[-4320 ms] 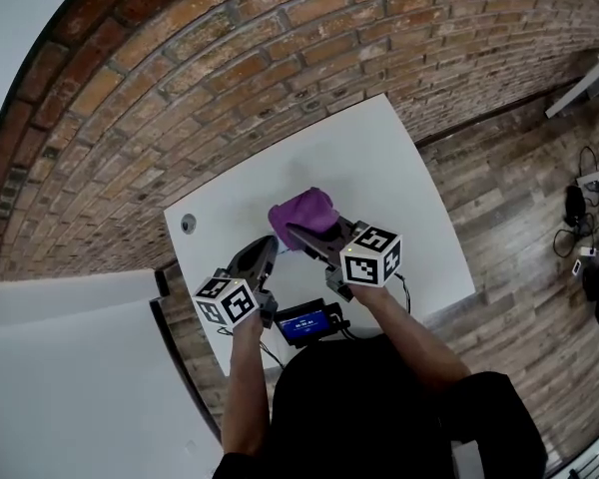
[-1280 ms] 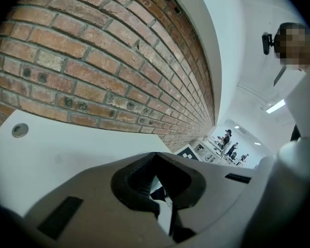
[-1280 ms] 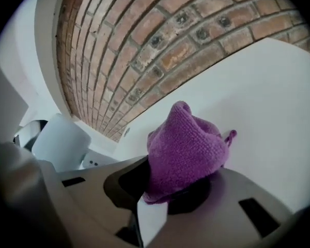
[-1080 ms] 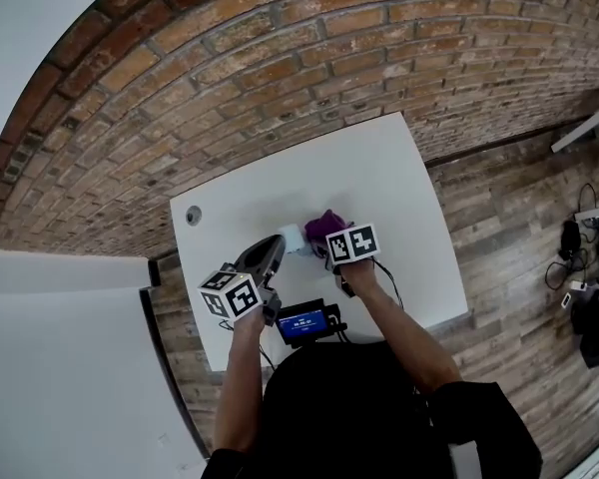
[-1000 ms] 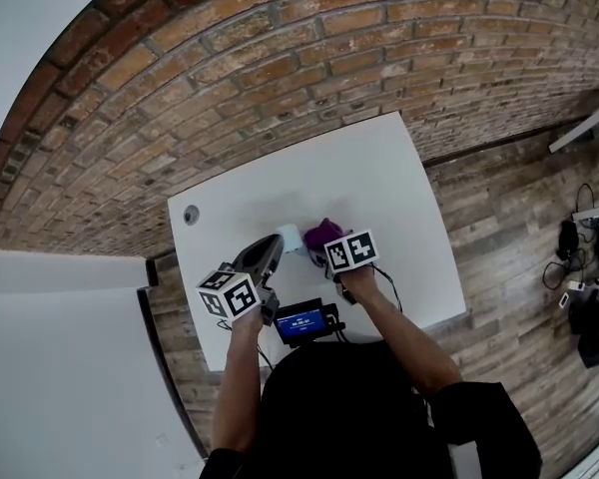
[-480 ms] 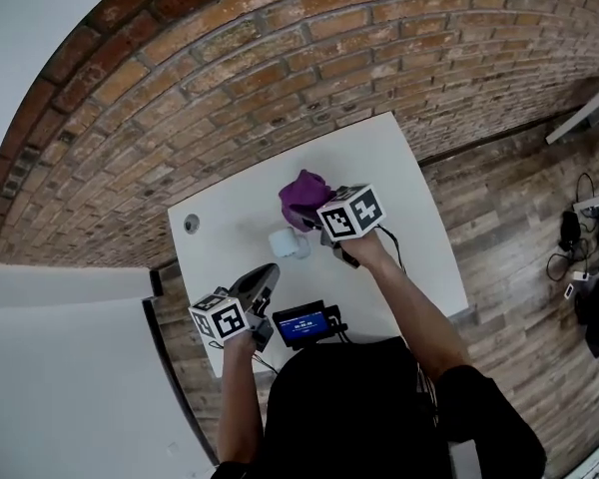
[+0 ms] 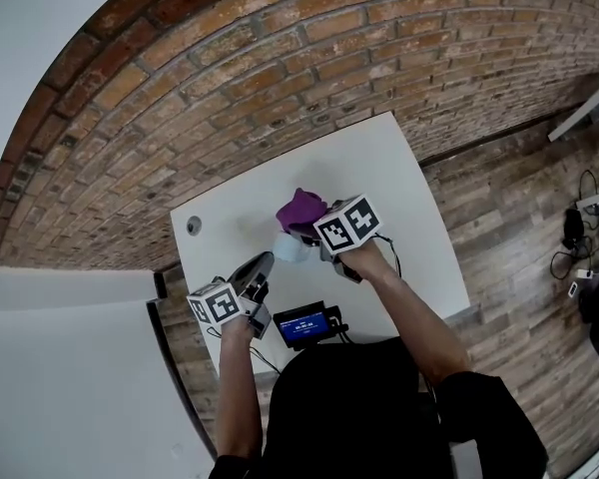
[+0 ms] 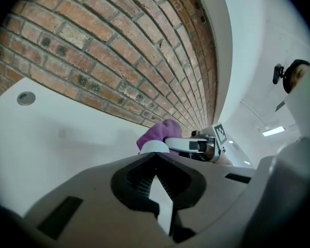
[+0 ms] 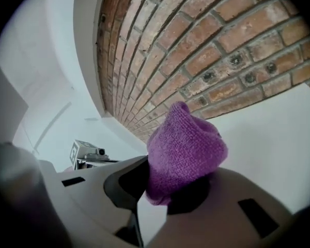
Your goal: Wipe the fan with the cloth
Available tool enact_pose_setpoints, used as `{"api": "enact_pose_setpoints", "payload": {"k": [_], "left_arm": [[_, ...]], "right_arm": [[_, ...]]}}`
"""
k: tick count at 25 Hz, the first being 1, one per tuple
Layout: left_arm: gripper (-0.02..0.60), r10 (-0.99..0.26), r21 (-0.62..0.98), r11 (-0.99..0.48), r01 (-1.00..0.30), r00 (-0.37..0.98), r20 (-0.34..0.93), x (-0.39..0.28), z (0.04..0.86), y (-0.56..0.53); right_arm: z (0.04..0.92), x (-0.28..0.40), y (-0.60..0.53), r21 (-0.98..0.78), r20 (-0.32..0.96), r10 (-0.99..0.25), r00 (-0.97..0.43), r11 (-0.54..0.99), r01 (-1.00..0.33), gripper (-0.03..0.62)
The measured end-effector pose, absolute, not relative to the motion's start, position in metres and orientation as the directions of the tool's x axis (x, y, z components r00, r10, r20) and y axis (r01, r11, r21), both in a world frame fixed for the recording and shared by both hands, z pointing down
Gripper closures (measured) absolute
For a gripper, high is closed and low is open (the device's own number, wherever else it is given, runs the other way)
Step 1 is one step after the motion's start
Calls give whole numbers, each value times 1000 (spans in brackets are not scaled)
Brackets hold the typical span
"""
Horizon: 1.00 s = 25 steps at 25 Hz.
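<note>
The purple cloth [image 7: 301,210] hangs bunched in my right gripper [image 7: 307,230], whose jaws are shut on it above the white table [image 7: 399,198]. In the right gripper view the cloth [image 9: 185,154] fills the gap between the jaws of that gripper [image 9: 168,192]. A small pale round fan [image 7: 288,250] stands on the table just left of and below the cloth. My left gripper [image 7: 260,265] is shut and empty, a short way near-left of the fan. In the left gripper view, the fan [image 8: 154,146] and cloth [image 8: 163,132] lie beyond the closed tips of that gripper [image 8: 156,157].
A brick wall [image 7: 280,58] runs along the table's far edge. A round grommet [image 7: 194,225] sits in the table's left corner. A small device with a blue screen [image 7: 307,324] hangs at the near edge by the person's body. Wooden floor lies to the right.
My right gripper has lifted the cloth up off the fan, which now shows on the table. My left gripper has drawn back toward the near-left edge.
</note>
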<state>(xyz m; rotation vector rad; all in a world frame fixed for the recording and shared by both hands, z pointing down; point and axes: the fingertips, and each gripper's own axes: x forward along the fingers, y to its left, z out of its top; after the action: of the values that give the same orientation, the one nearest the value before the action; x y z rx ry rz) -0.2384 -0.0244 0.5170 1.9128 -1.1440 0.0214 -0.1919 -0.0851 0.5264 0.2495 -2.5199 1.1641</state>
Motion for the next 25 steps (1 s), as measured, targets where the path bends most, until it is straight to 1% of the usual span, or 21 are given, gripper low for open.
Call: {"api": "enact_pose_setpoints", "payload": {"k": [5, 7, 8, 9, 11, 13, 14, 17, 21, 23, 25], "left_arm": [[575, -697, 676, -184, -714, 579, 422, -245, 518, -31], [575, -700, 631, -201, -749, 560, 442, -246, 511, -32], [575, -700, 585, -221, -781, 544, 462, -245, 505, -32], [575, -695, 531, -249, -810, 531, 485, -242, 499, -32], [575, -664, 436, -318, -842, 526, 532, -229, 491, -34], [575, -621, 380, -368, -849, 529, 579, -217, 495, -36], [575, -607, 367, -378, -850, 527, 595, -214, 499, -37], [575, -607, 365, -367, -855, 518, 602, -213, 504, -36], [575, -613, 344, -368, -864, 504, 608, -214, 504, -37], [575, -619, 328, -370, -869, 494, 611, -214, 503, -38], [575, -619, 310, -375, -874, 485, 619, -214, 504, -36]], "right_arm": [[538, -175, -56, -741, 378, -43, -925, 585, -331, 531], [544, -164, -58, -752, 375, -115, -920, 543, -374, 531], [540, -158, -62, -764, 352, -159, -922, 521, -381, 531], [530, -153, -67, -782, 305, -200, -931, 505, -365, 531], [497, -152, -78, -814, 165, -260, -951, 509, -281, 531], [473, -159, -83, -818, 71, -272, -960, 535, -212, 531], [471, -166, -82, -819, 61, -260, -964, 539, -197, 531], [496, -180, -69, -844, 108, -220, -969, 496, -207, 531], [529, -175, -67, -902, 104, -266, -958, 380, -203, 531], [554, -174, -64, -913, 146, -253, -957, 338, -229, 531], [583, -173, -55, -912, 215, -215, -953, 306, -274, 531]]}}
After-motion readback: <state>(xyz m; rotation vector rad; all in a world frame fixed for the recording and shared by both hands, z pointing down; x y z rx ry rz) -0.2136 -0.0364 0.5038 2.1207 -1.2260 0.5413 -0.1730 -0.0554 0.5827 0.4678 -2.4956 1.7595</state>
